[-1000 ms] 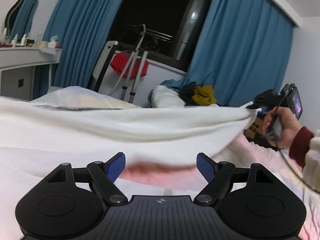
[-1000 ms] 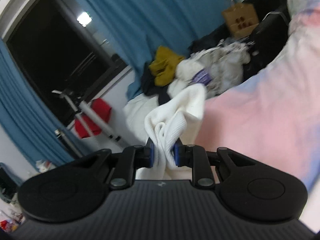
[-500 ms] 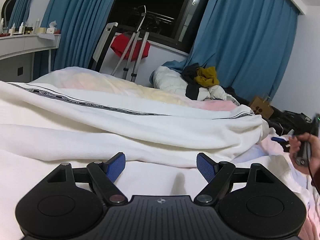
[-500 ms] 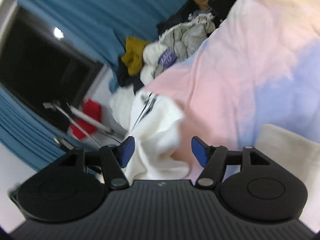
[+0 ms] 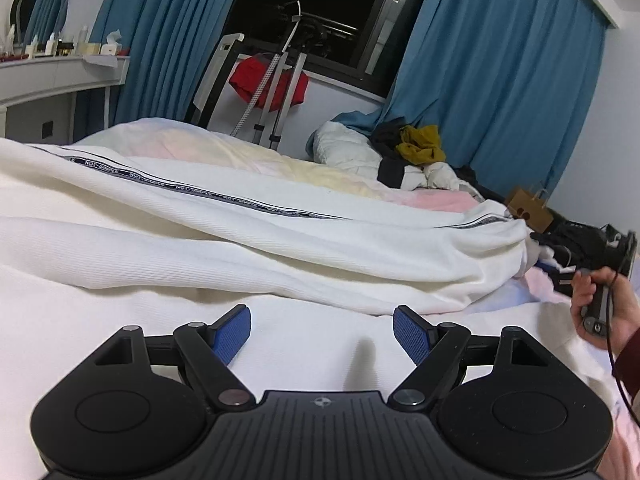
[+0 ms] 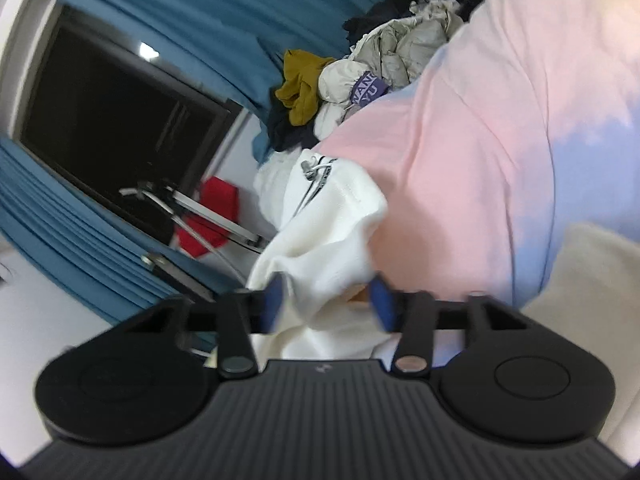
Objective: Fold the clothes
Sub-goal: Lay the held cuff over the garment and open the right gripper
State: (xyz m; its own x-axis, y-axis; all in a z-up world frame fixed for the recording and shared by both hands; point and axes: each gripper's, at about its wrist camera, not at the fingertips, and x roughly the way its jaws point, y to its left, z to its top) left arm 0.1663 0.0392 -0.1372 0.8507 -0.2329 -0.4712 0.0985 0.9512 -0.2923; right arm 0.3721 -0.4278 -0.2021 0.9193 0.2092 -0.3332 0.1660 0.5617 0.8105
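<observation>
The white garment (image 5: pixel 248 240) lies spread across the bed (image 6: pixel 500 120), its lettered stripe uppermost. The left gripper (image 5: pixel 322 332) hangs low over the cloth, fingers wide apart, holding nothing. The right gripper (image 6: pixel 326 304) has an end of the garment bunched between its fingers, which have just been closing; blur hides whether the pads press it.

We look from the left wrist low across the bed (image 5: pixel 280 168) toward the window (image 5: pixel 320 12), level and close. From the right wrist we face the same window (image 6: pixel 108 120), rolled sideways. Both share the clothes heap (image 5: pixel 416 152).
</observation>
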